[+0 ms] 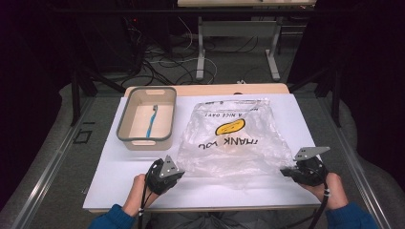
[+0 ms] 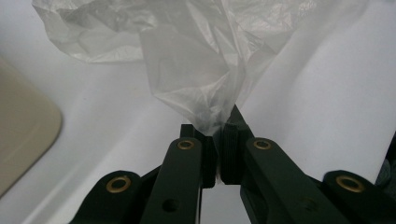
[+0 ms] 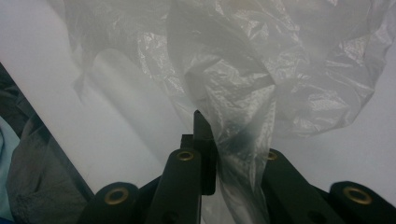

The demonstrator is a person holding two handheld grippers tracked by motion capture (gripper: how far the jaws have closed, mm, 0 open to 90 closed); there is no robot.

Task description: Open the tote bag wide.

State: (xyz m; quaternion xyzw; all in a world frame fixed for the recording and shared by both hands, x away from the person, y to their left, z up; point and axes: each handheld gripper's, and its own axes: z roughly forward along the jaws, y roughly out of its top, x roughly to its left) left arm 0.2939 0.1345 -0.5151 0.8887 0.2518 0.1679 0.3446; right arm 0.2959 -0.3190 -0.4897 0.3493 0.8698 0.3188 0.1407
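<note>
A clear plastic bag (image 1: 234,138) with a yellow mark and "THANK YOU" print lies on the white table (image 1: 119,181). My left gripper (image 1: 177,172) pinches the bag's near left corner; in the left gripper view the film (image 2: 205,79) is bunched between the closed jaws of the left gripper (image 2: 219,133). At the near right corner my right gripper (image 1: 285,171) grips the bag as well, and its own view shows crumpled film (image 3: 243,93) caught in the right gripper (image 3: 229,140). A beige bin (image 1: 146,117) at the back left holds a blue toothbrush (image 1: 151,120).
The table's near edge runs just in front of both hands. Metal rails flank the table left and right. Cables and a desk frame (image 1: 236,45) lie on the floor beyond the far edge. The bin's corner (image 2: 23,135) shows at the left of the left gripper view.
</note>
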